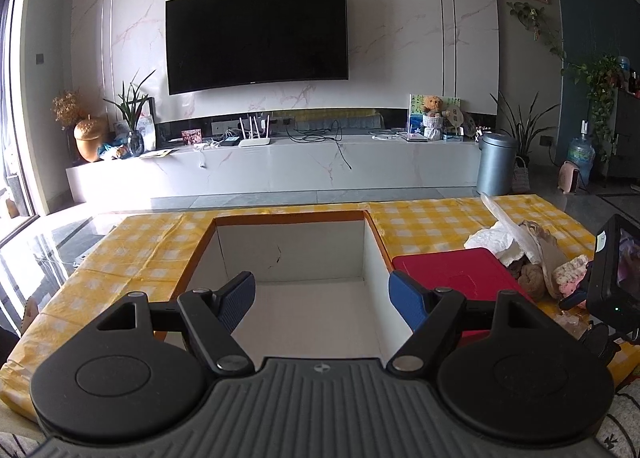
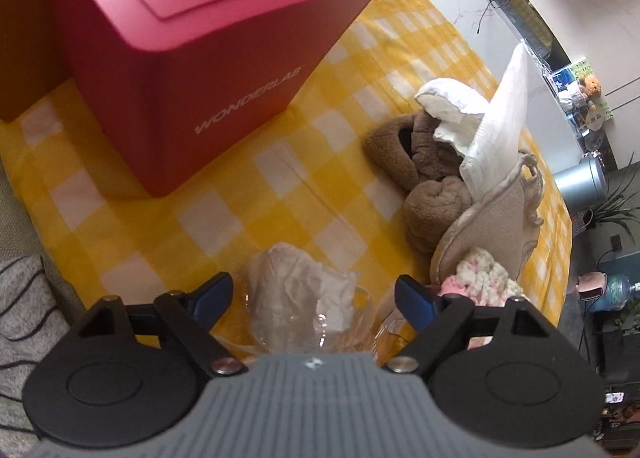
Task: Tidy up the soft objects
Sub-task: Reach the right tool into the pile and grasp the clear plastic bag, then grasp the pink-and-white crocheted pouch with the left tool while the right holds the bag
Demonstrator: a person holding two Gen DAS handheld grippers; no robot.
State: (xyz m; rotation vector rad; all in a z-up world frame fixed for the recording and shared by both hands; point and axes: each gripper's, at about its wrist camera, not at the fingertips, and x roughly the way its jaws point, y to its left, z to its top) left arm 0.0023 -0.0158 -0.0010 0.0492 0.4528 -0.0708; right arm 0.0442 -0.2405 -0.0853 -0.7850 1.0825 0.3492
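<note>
My left gripper [image 1: 322, 298] is open and empty, held over an open cardboard box [image 1: 290, 254] with a white inside. My right gripper [image 2: 314, 300] is open above a crumpled clear plastic bag [image 2: 298, 298] that lies between its fingers on the yellow checked cloth [image 2: 224, 218]. A pile of soft things lies to the right: a brown fuzzy cloth [image 2: 430, 174], white tissue [image 2: 492, 126], a beige fabric piece [image 2: 500, 218] and a pink and white knit [image 2: 480, 282]. The pile also shows in the left wrist view [image 1: 532, 258].
A red box marked WONDERLAB [image 2: 192, 46] stands between the cardboard box and the pile; it also shows in the left wrist view [image 1: 448, 270]. Beyond the table are a TV [image 1: 256, 34], a low cabinet [image 1: 280, 166] and a grey bin [image 1: 496, 162].
</note>
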